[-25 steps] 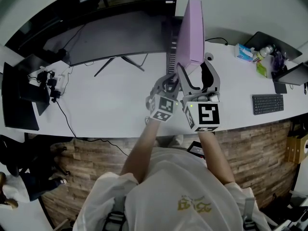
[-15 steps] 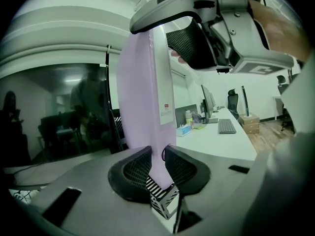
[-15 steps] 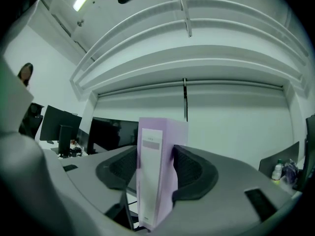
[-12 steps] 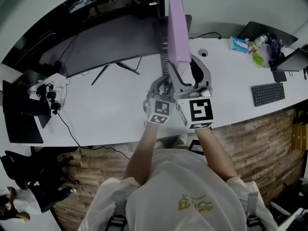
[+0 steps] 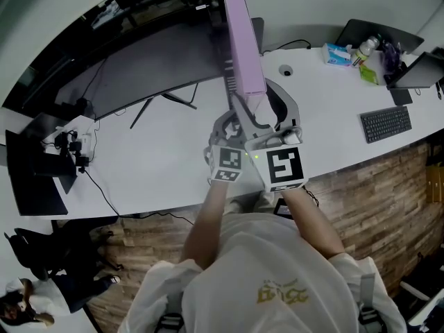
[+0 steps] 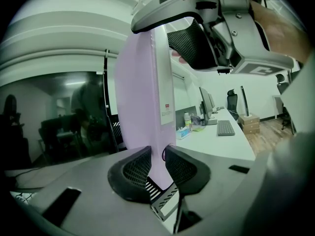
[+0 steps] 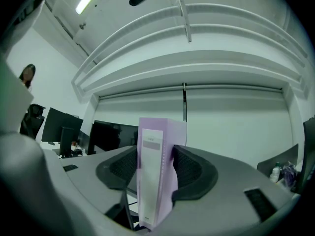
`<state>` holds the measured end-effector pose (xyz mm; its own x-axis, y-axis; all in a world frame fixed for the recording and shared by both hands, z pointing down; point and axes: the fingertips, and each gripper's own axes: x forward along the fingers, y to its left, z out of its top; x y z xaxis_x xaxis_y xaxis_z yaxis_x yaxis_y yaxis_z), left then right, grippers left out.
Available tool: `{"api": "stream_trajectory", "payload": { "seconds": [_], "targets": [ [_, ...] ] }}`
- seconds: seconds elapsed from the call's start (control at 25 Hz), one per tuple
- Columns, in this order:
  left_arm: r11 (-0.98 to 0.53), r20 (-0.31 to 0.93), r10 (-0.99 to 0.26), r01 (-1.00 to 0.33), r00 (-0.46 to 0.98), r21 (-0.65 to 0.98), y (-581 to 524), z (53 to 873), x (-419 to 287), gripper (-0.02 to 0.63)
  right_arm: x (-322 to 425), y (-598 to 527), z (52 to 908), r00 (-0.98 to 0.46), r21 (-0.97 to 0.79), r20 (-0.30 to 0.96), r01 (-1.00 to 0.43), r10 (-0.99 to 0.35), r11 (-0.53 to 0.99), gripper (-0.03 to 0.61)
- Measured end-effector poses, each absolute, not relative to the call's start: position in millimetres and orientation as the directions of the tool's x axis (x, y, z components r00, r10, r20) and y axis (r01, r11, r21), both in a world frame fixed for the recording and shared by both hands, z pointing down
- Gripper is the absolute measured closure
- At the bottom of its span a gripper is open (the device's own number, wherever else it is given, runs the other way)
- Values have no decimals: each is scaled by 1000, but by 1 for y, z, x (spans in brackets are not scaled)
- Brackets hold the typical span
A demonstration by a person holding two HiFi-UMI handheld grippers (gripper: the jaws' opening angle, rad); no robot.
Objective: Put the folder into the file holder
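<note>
Head view: a lilac folder (image 5: 244,47) stands upright on edge above the white worktop (image 5: 159,158), gripped low down by the left gripper (image 5: 234,116) and the right gripper (image 5: 267,109), which sit side by side. The slotted dark file holder (image 5: 227,82) shows just beside the folder's lower left edge, largely hidden by it. A curved monitor (image 5: 152,61) lies close behind to the left; a tissue pack (image 5: 338,54) and a keyboard (image 5: 386,124) sit well apart to the right. Left gripper view: the fingers (image 6: 133,173) are clenched on the folder's (image 6: 142,97) thin lower edge. The perforated file holder (image 6: 165,200) lies directly beneath them. One finger of the right gripper (image 6: 192,45) presses the folder higher up and blocks the upper right of the view. A keyboard (image 6: 225,128) and an office chair (image 6: 232,102) stand beyond. Right gripper view: the fingers (image 7: 189,173), which have just been closing, grasp the folder (image 7: 155,176) across its labelled spine. The spine stands upright between them and hides the middle background. Dark monitors (image 7: 61,127) stand at left.
</note>
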<state>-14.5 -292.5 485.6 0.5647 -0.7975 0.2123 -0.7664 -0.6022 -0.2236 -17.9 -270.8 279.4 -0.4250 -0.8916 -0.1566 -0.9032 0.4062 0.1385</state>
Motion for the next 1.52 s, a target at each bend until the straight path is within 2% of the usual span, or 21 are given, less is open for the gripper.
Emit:
{"api": "stream_trajectory", "payload": {
  "seconds": [0.72,1.52],
  "targets": [
    [-627,178,-779,-745,602,-228,-237,468,-23,509,-30,-212,268,-400,156,-144,-912,-905,378,347],
    [-659,150,-751,-718,643,-223,-168,458,-44,509,-58,-141,255,-371,162,-211,-926,-904,341,350]
  ]
}}
